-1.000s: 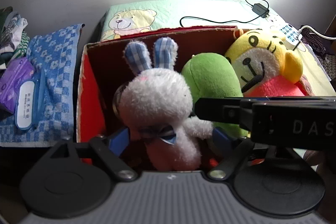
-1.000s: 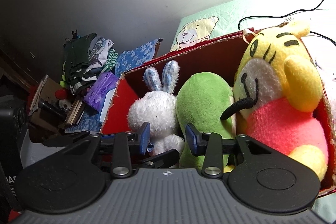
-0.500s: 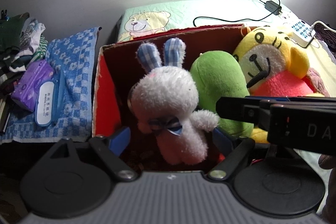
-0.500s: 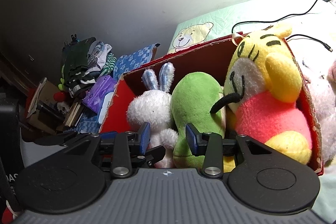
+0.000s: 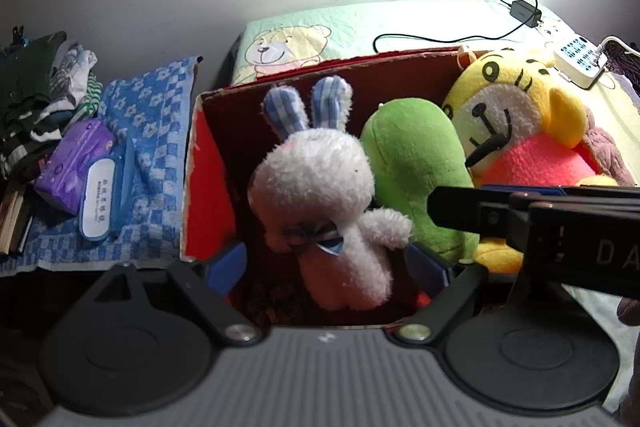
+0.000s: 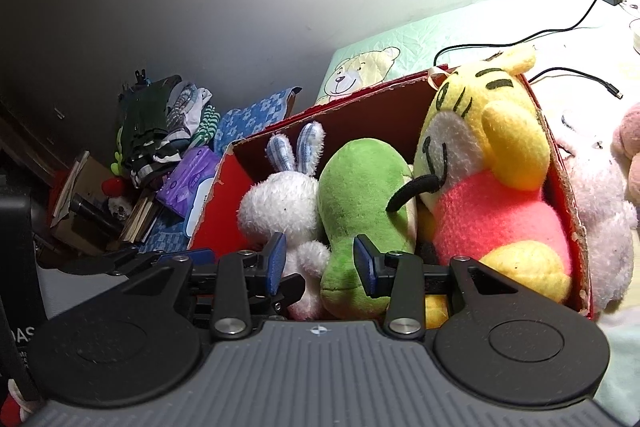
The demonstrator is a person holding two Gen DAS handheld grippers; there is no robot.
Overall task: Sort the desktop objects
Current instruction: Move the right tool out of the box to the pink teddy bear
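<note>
A red cardboard box (image 5: 204, 187) (image 6: 214, 215) holds three soft toys side by side. A white bunny with blue checked ears (image 5: 316, 171) (image 6: 280, 207) leans at the left, a green plush (image 5: 412, 155) (image 6: 360, 187) is in the middle, and a yellow tiger in pink (image 5: 512, 123) (image 6: 480, 155) is at the right. My left gripper (image 5: 328, 265) is open at the box's near edge, with the bunny's body between its fingers, apart from them. My right gripper (image 6: 320, 265) is open in front of the bunny's arm and the green plush, and holds nothing.
A blue checked towel (image 5: 152, 115) left of the box carries a purple tissue pack (image 5: 74, 163), with piled clothes (image 5: 36, 87) beyond. A bear-print quilt (image 5: 288, 47) lies behind the box, with a charger (image 5: 524, 11) and power strip (image 5: 578, 61). A pale pink plush (image 6: 600, 187) lies outside the box's right wall.
Both grippers have drawn back from the box, so more of it shows. The bunny has tipped slightly left. Both stay open.
</note>
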